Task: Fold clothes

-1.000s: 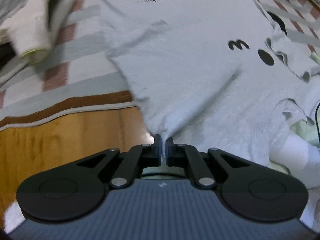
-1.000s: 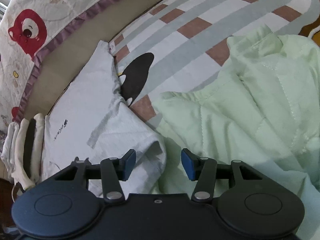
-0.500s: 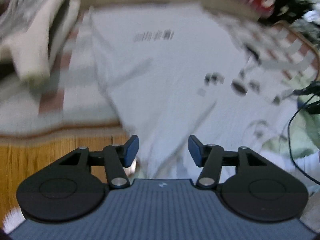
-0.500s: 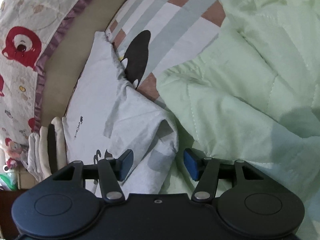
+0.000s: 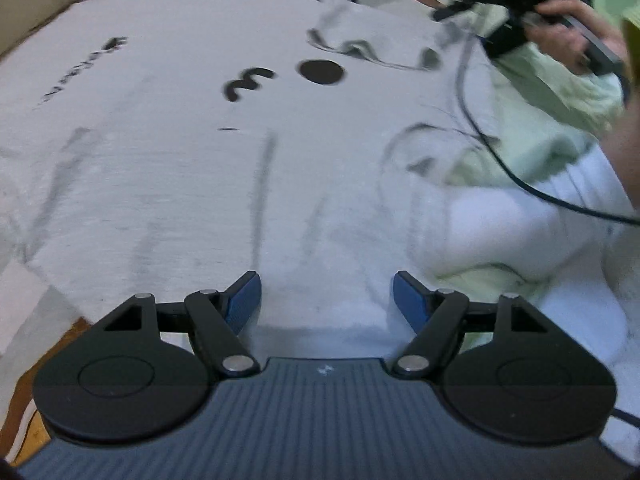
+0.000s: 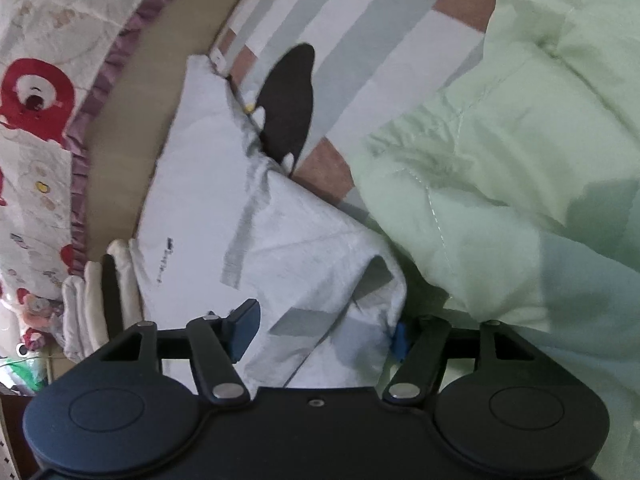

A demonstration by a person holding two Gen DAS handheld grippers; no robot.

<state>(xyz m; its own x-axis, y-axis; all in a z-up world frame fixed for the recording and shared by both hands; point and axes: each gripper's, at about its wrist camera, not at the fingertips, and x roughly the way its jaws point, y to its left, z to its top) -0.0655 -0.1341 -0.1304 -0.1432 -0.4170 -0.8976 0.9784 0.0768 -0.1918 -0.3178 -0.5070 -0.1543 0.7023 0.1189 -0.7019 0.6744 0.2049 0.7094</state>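
A white T-shirt (image 5: 192, 152) with black print lies spread on the striped mat; it also shows in the right wrist view (image 6: 224, 216). My left gripper (image 5: 327, 300) is open and empty, low over the shirt's near part. My right gripper (image 6: 326, 330) is open, its jaws either side of a folded sleeve corner (image 6: 340, 320) of the shirt, not closed on it. The right gripper also shows in the left wrist view (image 5: 532, 4), held in a hand at top right.
A pale green quilted garment (image 6: 520, 160) lies right of the shirt, also in the left wrist view (image 5: 540, 92). A black cable (image 5: 500, 160) crosses it. Folded clothes (image 6: 100, 296) stand stacked at the left. A bear-print quilt (image 6: 36, 100) lies beyond. Wood floor (image 5: 24, 380) shows at left.
My left gripper let go of the shirt's edge, opened, and moved right over the shirt. My right gripper moved closer, so the sleeve corner now sits between its jaws.
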